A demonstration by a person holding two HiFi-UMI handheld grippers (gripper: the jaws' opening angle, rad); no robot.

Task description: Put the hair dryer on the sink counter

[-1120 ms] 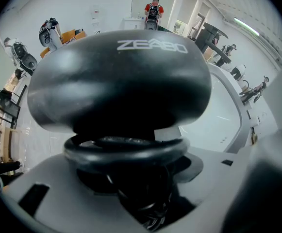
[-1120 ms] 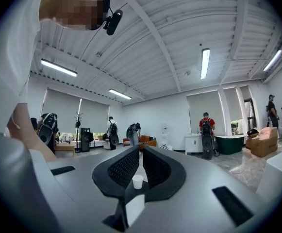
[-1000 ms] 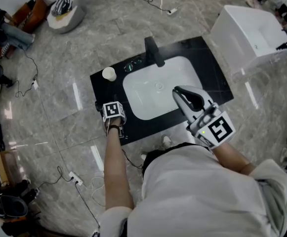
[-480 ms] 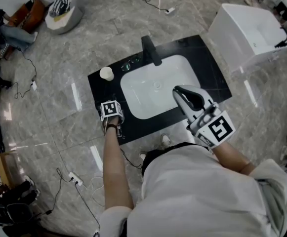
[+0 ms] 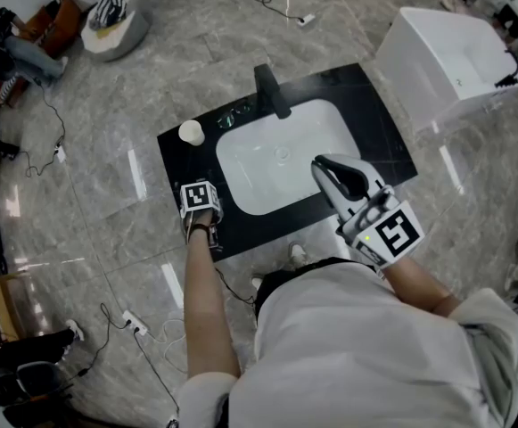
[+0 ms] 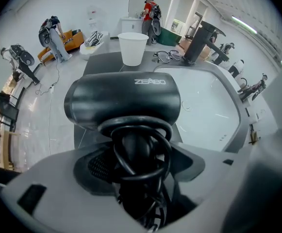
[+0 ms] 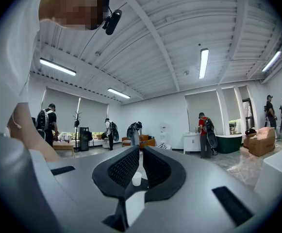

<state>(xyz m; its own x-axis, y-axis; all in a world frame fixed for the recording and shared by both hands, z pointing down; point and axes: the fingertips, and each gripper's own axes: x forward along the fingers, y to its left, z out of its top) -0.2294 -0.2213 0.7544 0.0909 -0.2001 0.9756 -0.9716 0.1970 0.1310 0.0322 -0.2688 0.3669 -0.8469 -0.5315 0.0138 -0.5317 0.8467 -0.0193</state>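
Left tool (image 5: 200, 201) low, jaws opening around the hair dryer (image 6: 124, 101), right tool (image 5: 326, 169) higher, jaws closed

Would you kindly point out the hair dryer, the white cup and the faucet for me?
hair dryer (image 6: 126, 98): left gripper view, side of its black barrel.
white cup (image 6: 132, 48): left gripper view, its side wall.
faucet (image 5: 273, 94): head view, its black spout.

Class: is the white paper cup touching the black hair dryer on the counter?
Apart. The left gripper view shows bare counter between the white paper cup and the black hair dryer.
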